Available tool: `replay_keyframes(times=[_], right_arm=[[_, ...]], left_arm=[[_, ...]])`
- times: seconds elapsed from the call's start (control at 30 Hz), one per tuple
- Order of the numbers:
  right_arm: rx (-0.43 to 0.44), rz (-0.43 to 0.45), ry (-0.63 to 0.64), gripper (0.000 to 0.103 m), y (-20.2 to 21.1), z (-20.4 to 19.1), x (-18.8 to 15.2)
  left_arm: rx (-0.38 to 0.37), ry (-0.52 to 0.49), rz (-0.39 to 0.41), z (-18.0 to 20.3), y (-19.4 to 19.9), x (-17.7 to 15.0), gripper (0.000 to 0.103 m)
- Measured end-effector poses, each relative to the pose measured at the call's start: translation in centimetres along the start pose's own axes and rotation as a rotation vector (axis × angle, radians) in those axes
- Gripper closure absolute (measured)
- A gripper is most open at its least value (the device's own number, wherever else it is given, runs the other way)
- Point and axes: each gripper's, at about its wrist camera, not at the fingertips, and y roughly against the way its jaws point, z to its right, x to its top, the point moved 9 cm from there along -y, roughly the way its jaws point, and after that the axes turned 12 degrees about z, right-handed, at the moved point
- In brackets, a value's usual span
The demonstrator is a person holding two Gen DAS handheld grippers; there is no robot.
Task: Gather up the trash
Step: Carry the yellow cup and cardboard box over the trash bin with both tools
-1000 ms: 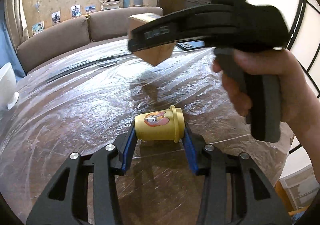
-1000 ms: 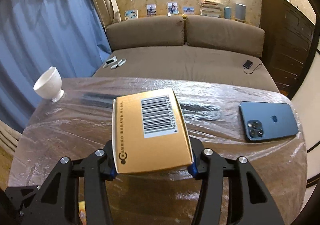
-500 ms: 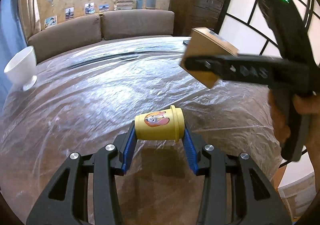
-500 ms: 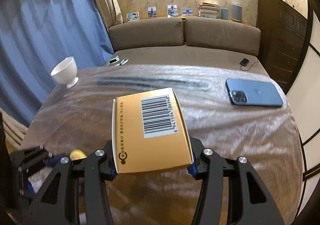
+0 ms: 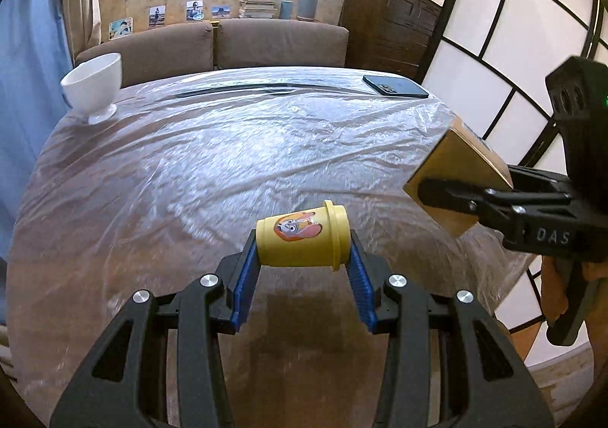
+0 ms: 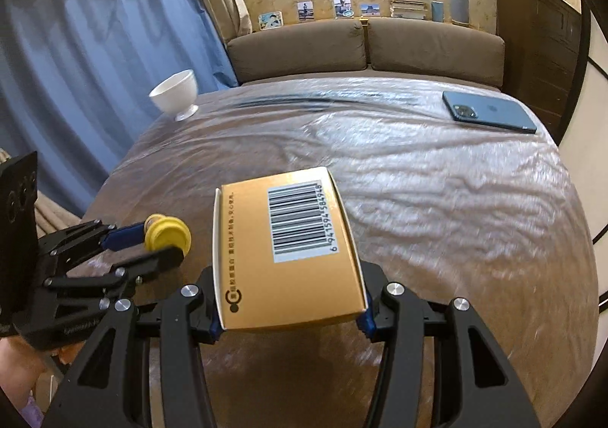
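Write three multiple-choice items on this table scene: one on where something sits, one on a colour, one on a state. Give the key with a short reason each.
1. Where does the white bowl stand on the table?
A. at the far left edge
B. beside the phone
C. in the middle

2. What colour is the little cup with the cartoon sticker?
A. red
B. yellow
C. green

3. What is the state of the right claw?
A. open and bare
B. shut on a box
C. shut on a phone

Key:
1 A, the bowl sits at the far left rim, while the phone lies at the far right.
2 B, the cup lying sideways in the left claw is yellow.
3 B, the blue pads press both sides of the cardboard box with the barcode.
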Motion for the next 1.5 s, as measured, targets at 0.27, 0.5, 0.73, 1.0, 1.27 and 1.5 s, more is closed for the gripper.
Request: replay_keyframes(times=[0.27, 0.5, 0.73, 1.0, 1.27, 1.5], right_arm=[[0.039, -0.01, 0.011, 0.053, 2.4, -2.4, -2.4], [0.056, -0.027, 0.008, 0.053, 4.0, -3.6, -4.3], [0.072, -0.044, -0.004, 0.053, 5.7, -4.3, -6.1], [0.085, -0.072, -0.012, 0.053, 6.8, -5.0, -8.0], [0.094, -0.112, -0.02, 0.053, 7.6, -5.7, -10.3], [0.101, -0.144, -0.017, 0.053, 7.7, -6.5, -11.9]], left_arm=[[0.001, -0.001, 0.01, -0.1, 2.8, -1.4, 0.058], [-0.002, 0.004, 0.012, -0.1, 4.7, -2.5, 0.058], [0.007, 0.002, -0.002, -0.3, 5.9, -4.0, 0.058], [0.011, -0.001, -0.028, -0.3, 7.5, -5.9, 0.058], [0.008, -0.006, -0.049, -0.1, 9.0, -7.7, 0.058], [-0.008, -0.023, -0.071, 0.5, 10.0, -8.9, 0.058]])
